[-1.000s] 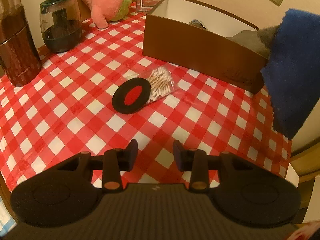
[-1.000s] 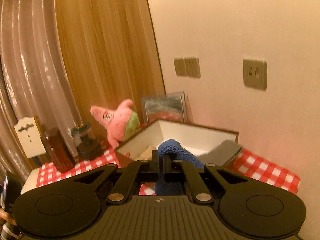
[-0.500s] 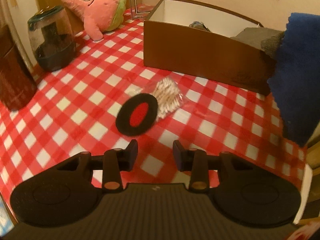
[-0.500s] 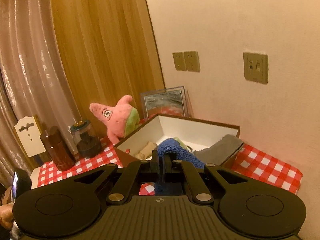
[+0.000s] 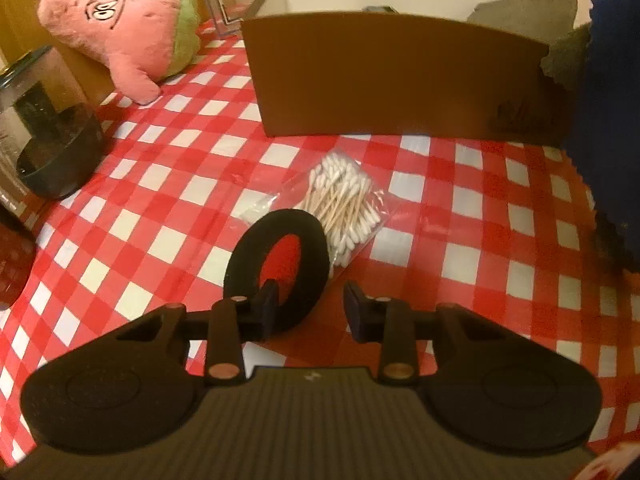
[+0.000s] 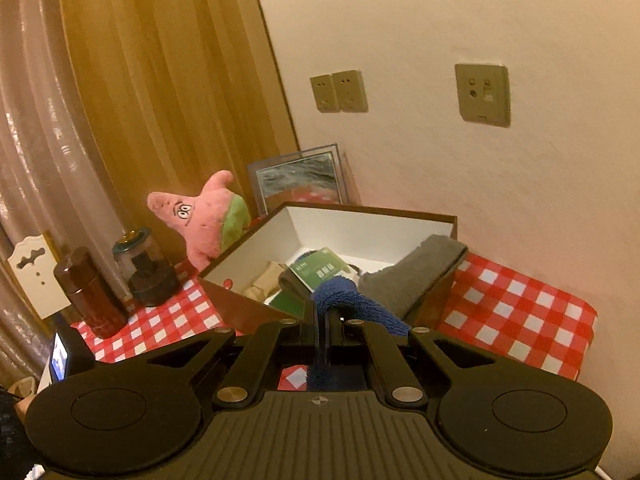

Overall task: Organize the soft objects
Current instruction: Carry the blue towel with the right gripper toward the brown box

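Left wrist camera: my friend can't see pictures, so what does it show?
The left gripper, jaws closing, reaches a black foam ring on a red checked tablecloth, one finger poking into its hole. Behind lie bagged cotton swabs, a brown box and a pink starfish plush.

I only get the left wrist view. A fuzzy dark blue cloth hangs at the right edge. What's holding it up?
Observer: The right hand-held gripper is shut on that fuzzy dark blue cloth, which loops up over its fingertips.
Visitor: And inside the brown cardboard box? I mostly see its outer side.
Observer: A green packet lies inside among other items.
Visitor: Anything higher up, behind the box?
Observer: Beige socket plates are mounted on the cream wall.
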A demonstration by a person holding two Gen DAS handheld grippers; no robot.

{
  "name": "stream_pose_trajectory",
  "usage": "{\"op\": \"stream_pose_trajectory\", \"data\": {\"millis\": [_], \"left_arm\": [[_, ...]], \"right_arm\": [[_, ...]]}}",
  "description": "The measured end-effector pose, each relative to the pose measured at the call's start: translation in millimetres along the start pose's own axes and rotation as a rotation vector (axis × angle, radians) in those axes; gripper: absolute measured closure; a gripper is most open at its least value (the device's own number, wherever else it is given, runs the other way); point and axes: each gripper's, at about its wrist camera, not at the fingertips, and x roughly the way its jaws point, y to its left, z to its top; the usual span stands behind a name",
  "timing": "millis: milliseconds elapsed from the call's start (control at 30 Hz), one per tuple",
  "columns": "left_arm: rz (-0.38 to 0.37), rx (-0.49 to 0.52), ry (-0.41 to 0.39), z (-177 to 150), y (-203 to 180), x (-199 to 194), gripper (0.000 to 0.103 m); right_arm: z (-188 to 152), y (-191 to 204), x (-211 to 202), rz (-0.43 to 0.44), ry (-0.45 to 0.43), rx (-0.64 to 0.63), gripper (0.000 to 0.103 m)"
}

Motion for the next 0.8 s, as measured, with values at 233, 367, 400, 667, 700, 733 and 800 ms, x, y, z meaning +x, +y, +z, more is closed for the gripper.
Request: {"op": "stream_pose_trajectory", "data": {"millis": [233,367,400,667,700,733,800], "left_arm": [[0.014,0.022,0.013,-2,2,10,0.08],[0.015,0.023,0.012,-3,3,9,0.082],[0.015,0.023,0.01,-3,3,9,0.083],[0.014,0.001,-0.003,-4,5,1,0.091],[0.018,-0.005,-0.006,-5,5,-1,0.091],[0.019,-0.012,-0.007,-6,6,-3,0.092],[0.014,-0.04,-0.009,-8,9,-8,0.092]], "right_arm": [[-2,1,5,0.003,0.013,0.012,0.101],[-3,4,7,0.012,0.017,0.014,0.101],[-3,4,7,0.013,0.018,0.013,0.1],[-1,7,5,0.029,0.012,0.003,0.101],[-1,8,5,0.03,0.01,0.002,0.101],[0,8,4,0.032,0.01,0.001,0.101],[1,9,3,0.037,0.007,-0.001,0.101]]}}
